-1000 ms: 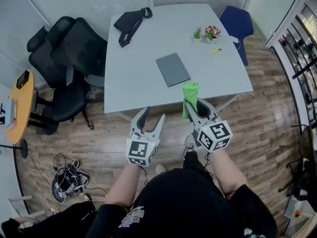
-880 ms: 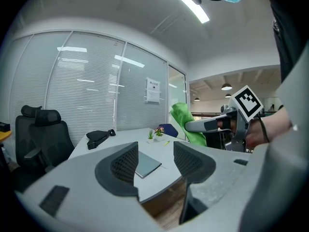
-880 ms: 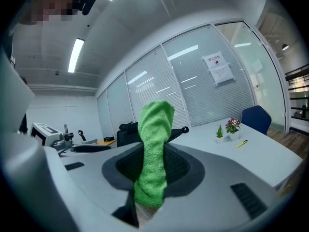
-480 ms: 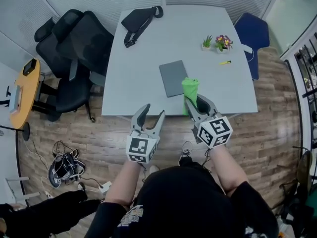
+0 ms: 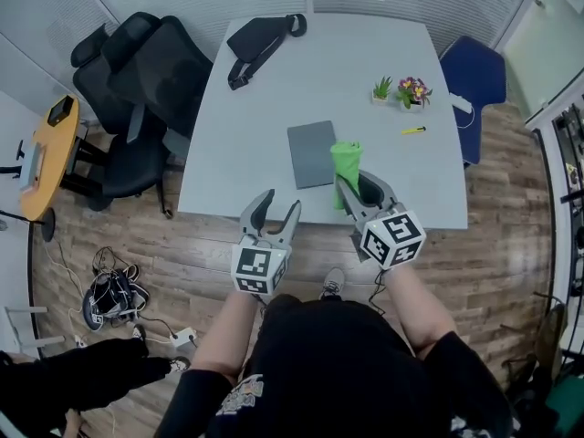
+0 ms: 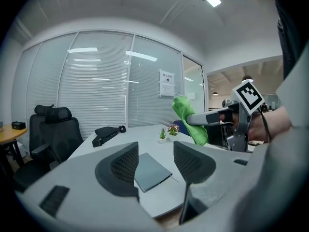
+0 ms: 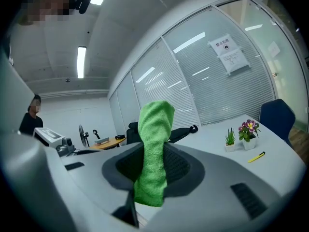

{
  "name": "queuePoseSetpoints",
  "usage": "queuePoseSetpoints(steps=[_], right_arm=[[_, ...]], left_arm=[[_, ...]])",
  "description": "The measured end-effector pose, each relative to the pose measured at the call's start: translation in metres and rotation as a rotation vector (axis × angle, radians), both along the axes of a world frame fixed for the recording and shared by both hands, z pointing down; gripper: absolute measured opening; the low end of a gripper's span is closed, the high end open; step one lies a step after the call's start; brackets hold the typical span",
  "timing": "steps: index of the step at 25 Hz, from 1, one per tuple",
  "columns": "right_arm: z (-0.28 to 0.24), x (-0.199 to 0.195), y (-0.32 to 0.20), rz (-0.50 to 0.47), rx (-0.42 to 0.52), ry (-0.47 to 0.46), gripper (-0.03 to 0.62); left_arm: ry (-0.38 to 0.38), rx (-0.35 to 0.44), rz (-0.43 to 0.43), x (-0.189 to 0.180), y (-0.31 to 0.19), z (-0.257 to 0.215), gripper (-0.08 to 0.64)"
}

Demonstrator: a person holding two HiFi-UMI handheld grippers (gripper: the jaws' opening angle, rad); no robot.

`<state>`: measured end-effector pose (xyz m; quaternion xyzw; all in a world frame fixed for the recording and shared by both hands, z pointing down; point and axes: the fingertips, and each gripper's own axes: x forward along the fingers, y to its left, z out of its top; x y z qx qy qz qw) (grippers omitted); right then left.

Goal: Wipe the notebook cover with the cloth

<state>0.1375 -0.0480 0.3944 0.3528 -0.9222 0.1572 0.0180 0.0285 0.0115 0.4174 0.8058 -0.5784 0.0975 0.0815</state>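
One grey notebook [image 5: 312,153] lies flat on the surface [image 5: 274,89], just beside the one green cloth [image 5: 347,164], which is pinched in the right gripper's [image 5: 354,182] fingers. The left gripper [image 5: 279,203] hovers at the near edge with its fingers apart and empty. Farther back are one black bag [image 5: 260,36], two potted plants [image 5: 382,89] and one yellow pen [image 5: 412,130].

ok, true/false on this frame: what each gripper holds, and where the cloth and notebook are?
1. The right gripper is shut on the green terry cloth. True.
2. The left gripper holds the flat grey notebook. False: its jaws stand apart and empty; the notebook lies on the white table.
3. The cloth rests on the notebook cover. False: it is held up in the air.
4. A black strap bag lies on the table. True.
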Motion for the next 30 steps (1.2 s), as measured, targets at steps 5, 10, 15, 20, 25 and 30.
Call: queuePoseSetpoints(steps=[5, 10, 15, 20, 25, 30], right_arm=[[0.008, 0.002, -0.014, -0.009, -0.013, 0.011, 0.11], [0.015, -0.003, -0.028, 0.011, -0.038, 0.016, 0.11], [0.027, -0.013, -0.042, 0.058, -0.055, 0.035, 0.11], [0.04, -0.03, -0.058, 0.129, -0.092, 0.062, 0.11], [0.061, -0.042, -0.073, 0.198, -0.137, 0.105, 0.11], [0.088, -0.051, -0.077, 0.252, -0.203, 0.144, 0.11]], left_arm=[[0.003, -0.028, -0.008, 0.002, -0.015, 0.013, 0.216], [0.014, -0.065, -0.001, -0.007, -0.03, 0.027, 0.216], [0.016, -0.099, 0.055, -0.02, -0.05, 0.045, 0.216], [0.006, -0.155, 0.156, -0.035, -0.073, 0.068, 0.216], [0.005, -0.206, 0.251, -0.042, -0.099, 0.093, 0.216], [-0.007, -0.259, 0.346, -0.044, -0.117, 0.118, 0.216]])
